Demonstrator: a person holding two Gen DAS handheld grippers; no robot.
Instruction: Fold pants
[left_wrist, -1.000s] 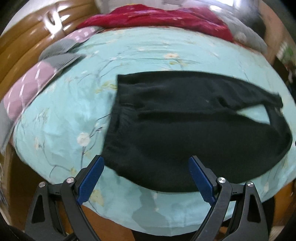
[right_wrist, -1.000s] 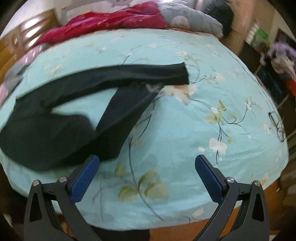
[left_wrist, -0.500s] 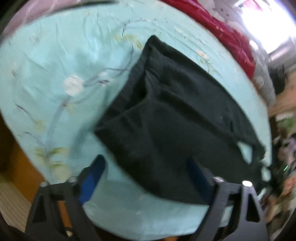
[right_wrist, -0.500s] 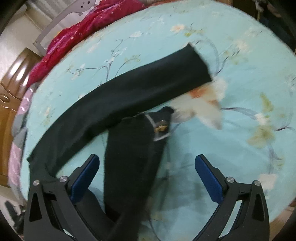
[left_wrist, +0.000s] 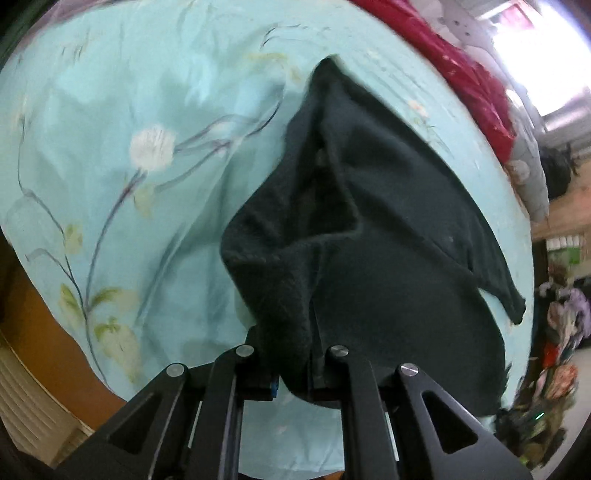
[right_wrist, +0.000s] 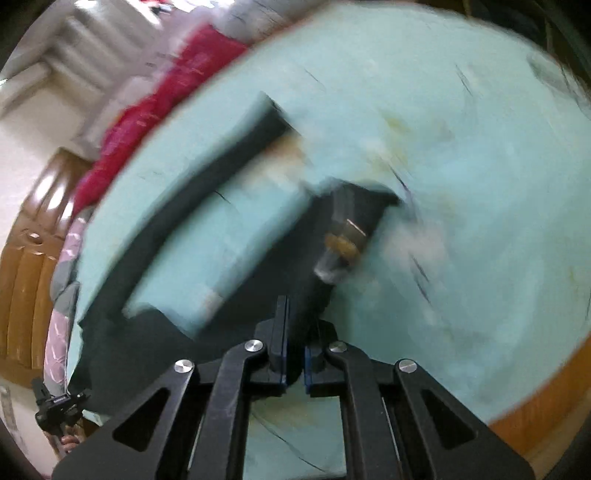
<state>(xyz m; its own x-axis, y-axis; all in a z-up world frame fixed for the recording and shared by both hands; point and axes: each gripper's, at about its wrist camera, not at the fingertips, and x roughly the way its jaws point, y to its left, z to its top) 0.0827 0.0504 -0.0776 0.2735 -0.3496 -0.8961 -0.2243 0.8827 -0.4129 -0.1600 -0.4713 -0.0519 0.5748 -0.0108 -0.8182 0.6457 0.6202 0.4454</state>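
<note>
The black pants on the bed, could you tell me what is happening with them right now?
A person is folding the black pants with a handheld gripper in each hand. The left gripper is shut on bunched fabric at the waistband end, which is lifted off the teal floral bedsheet. The right gripper is shut on the near pant leg, while the other leg lies stretched across the sheet. The right view is motion-blurred, so finer detail there is unclear. No fold is laid down yet.
</note>
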